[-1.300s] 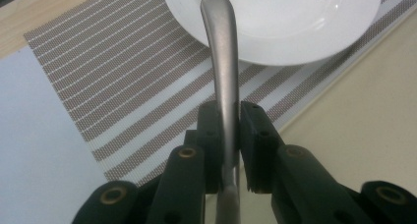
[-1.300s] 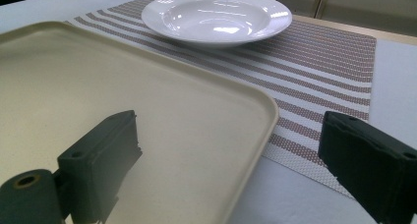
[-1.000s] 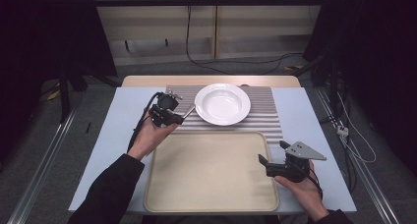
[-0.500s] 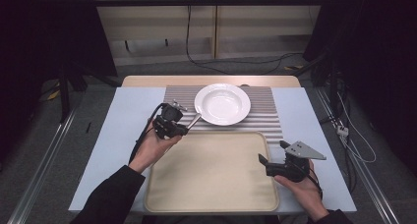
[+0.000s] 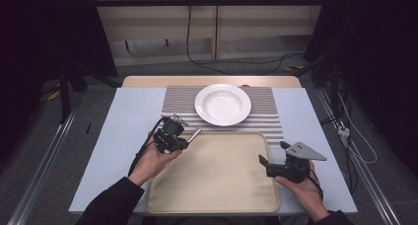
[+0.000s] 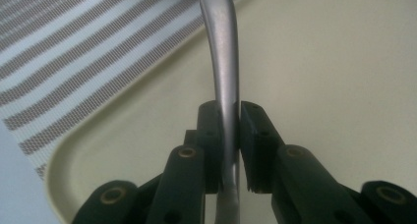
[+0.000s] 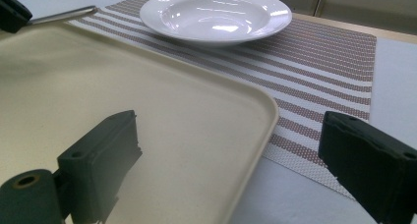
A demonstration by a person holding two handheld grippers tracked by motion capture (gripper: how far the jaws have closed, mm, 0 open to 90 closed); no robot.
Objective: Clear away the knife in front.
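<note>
Carrying a metal utensil (image 5: 194, 134) clamped in the left claw (image 5: 183, 142) over the tray (image 5: 217, 185); next, lowering and releasing it. Right claw (image 5: 270, 158) gapes empty beside the tray.

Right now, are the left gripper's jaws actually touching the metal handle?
Touching. The left gripper view shows the left gripper with both pads pressed against the metal utensil handle, no gap on either side, above the beige tray.
</note>
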